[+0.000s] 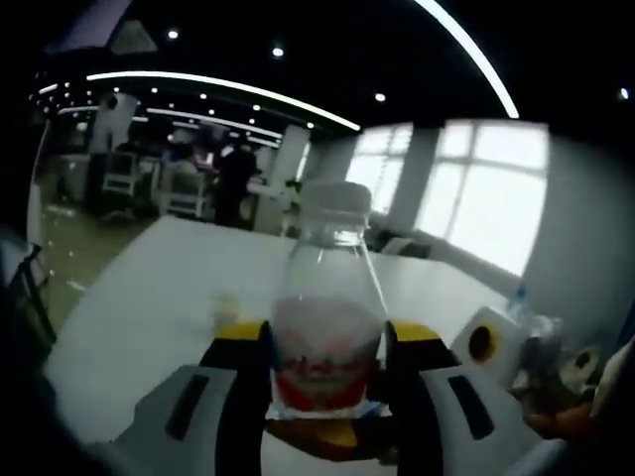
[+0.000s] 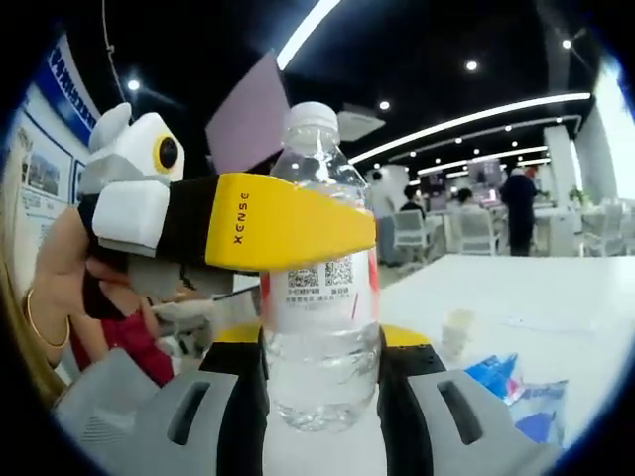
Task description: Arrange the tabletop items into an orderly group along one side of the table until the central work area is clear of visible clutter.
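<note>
The water bottle point(image 2: 319, 297) (upright, white-capped) is pinched between both grippers' fingers point(image 2: 238, 397) above the table point(image 1: 149, 297).

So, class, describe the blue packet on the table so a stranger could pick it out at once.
Start at the white table in the right gripper view. Right of the clear bottle held between the right tongs lies a packet, flat on the tabletop. It is the only blue thing there, crinkled, unlike the small pale item behind it.
</note>
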`<action>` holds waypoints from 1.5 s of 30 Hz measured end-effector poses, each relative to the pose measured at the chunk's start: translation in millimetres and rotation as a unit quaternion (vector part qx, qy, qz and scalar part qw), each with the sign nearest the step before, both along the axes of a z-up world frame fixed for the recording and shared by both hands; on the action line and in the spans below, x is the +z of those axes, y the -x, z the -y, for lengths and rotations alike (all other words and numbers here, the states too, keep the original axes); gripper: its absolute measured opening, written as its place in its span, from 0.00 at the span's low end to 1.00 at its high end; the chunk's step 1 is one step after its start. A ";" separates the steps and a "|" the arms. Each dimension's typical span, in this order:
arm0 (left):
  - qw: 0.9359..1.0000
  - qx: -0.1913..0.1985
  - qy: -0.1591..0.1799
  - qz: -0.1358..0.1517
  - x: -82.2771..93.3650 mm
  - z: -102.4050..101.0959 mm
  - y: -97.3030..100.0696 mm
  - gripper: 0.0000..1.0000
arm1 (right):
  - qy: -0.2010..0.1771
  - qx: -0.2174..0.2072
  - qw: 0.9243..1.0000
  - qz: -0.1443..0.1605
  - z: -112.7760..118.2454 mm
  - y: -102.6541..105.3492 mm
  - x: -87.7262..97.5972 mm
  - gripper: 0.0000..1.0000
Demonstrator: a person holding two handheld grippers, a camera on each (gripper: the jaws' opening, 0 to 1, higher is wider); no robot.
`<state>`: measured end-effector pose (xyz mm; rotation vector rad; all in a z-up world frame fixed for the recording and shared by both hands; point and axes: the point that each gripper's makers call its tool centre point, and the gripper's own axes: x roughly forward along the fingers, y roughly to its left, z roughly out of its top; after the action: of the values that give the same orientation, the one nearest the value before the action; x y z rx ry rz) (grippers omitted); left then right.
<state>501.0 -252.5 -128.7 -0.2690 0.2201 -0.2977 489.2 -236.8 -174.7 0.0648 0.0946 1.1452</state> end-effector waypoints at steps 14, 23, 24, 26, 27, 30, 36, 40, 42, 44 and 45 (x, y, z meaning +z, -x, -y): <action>0.999 0.022 -0.030 0.019 0.7 -5.6 0.3 0.37 | -0.010 0.000 1.000 -0.005 -3.2 0.3 0.2 0.43; 0.998 0.028 -0.025 0.041 4.2 -6.3 -1.3 0.36 | -0.007 -0.012 1.000 0.006 -1.4 -3.6 3.0 0.47; 0.998 0.028 -0.026 0.040 3.4 -6.7 -1.6 0.36 | -0.004 -0.019 1.000 0.016 -0.8 -5.4 4.5 0.50; 0.998 0.030 -0.028 0.039 2.3 -8.2 -2.7 0.36 | -0.005 -0.020 1.000 0.015 -1.1 -5.4 5.2 0.64; 0.998 0.033 -0.031 0.040 1.9 -10.3 -3.5 0.36 | -0.009 -0.019 1.000 0.009 -1.5 -5.5 5.2 0.70; 0.997 0.043 -0.036 0.046 3.9 -18.1 -8.5 0.36 | -0.004 -0.016 1.000 0.002 -1.4 -7.2 0.8 0.79; 0.996 0.056 -0.045 0.053 10.9 -35.2 -20.9 0.36 | 0.003 -0.022 1.000 -0.018 1.0 -12.0 -7.5 0.94; 0.994 0.066 -0.055 0.061 16.5 -45.3 -27.5 0.36 | 0.018 -0.029 0.999 -0.018 3.9 -16.2 -13.2 1.00; 0.994 0.071 -0.053 0.065 20.2 -52.3 -32.0 0.36 | 0.022 -0.031 0.999 -0.019 5.4 -17.9 -15.4 1.00; 0.993 0.076 -0.058 0.069 22.9 -57.5 -36.3 0.36 | 0.025 -0.034 0.999 -0.022 6.7 -20.0 -17.5 1.00; 0.993 0.077 -0.059 0.069 23.4 -59.5 -38.2 0.36 | 0.026 -0.034 0.999 -0.025 7.6 -21.4 -19.3 1.00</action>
<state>539.2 -193.0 -105.3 -0.1458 0.0801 -0.1487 510.6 -244.4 -194.0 0.0496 0.1662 1.0720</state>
